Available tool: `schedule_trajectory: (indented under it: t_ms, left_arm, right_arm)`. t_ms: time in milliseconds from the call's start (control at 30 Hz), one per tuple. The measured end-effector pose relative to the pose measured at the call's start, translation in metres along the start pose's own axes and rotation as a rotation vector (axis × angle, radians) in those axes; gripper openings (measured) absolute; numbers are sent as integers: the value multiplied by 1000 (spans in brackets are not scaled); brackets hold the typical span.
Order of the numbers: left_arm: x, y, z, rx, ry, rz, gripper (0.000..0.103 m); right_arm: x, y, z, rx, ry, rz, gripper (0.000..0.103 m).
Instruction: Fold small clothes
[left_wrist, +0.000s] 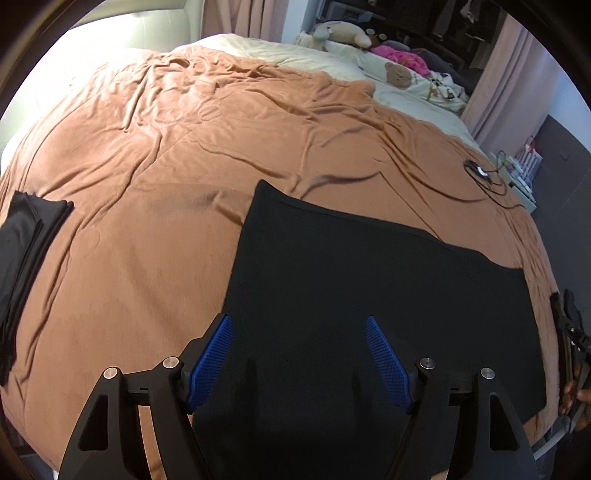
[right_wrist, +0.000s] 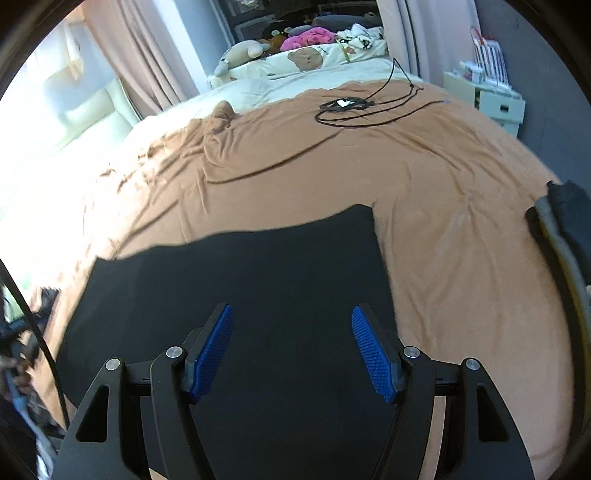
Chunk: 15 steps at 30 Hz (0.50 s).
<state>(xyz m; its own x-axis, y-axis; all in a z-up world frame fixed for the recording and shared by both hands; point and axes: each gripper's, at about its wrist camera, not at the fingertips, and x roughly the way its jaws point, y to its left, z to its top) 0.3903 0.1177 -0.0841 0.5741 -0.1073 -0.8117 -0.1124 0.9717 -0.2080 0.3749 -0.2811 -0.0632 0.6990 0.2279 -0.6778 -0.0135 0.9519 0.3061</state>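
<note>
A black garment (left_wrist: 369, 280) lies spread flat on the brown bedspread (left_wrist: 147, 155); it also shows in the right wrist view (right_wrist: 258, 280). My left gripper (left_wrist: 299, 325) is open and empty, hovering above the garment's near left part. My right gripper (right_wrist: 291, 314) is open and empty above the garment's near right part. The right gripper's body shows at the right edge of the left wrist view (left_wrist: 570, 332). A folded stack of black clothes (left_wrist: 26, 251) lies at the bed's left side.
A black cable with a small device (right_wrist: 347, 105) lies on the bedspread (right_wrist: 443, 184) at the far side. Dark clothing (right_wrist: 569, 221) sits at the bed's right edge. Pillows and plush toys (right_wrist: 306, 55) are at the head. A white shelf unit (right_wrist: 495, 99) stands beside the bed.
</note>
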Motion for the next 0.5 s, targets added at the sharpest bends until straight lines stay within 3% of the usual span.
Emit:
schedule_trajectory:
  t_ms: [100, 200, 233, 333, 500]
  left_arm:
    - [-8, -2, -13, 8, -2, -17, 79]
    - [-15, 0, -28, 6, -1, -41, 93]
    - [-17, 1, -33, 3, 1, -50, 98]
    - [-23, 3, -48, -4, 8, -74, 101]
    - [-31, 7, -67, -2, 21, -89, 102]
  right_arm:
    - [-7, 8, -13, -10, 33, 30, 65]
    - [-11, 15, -22, -29, 72, 66, 67]
    - [-10, 17, -26, -33, 101, 75, 72]
    - [-11, 18, -35, -24, 163, 77, 80]
    - [-24, 26, -47, -49, 156, 22, 81]
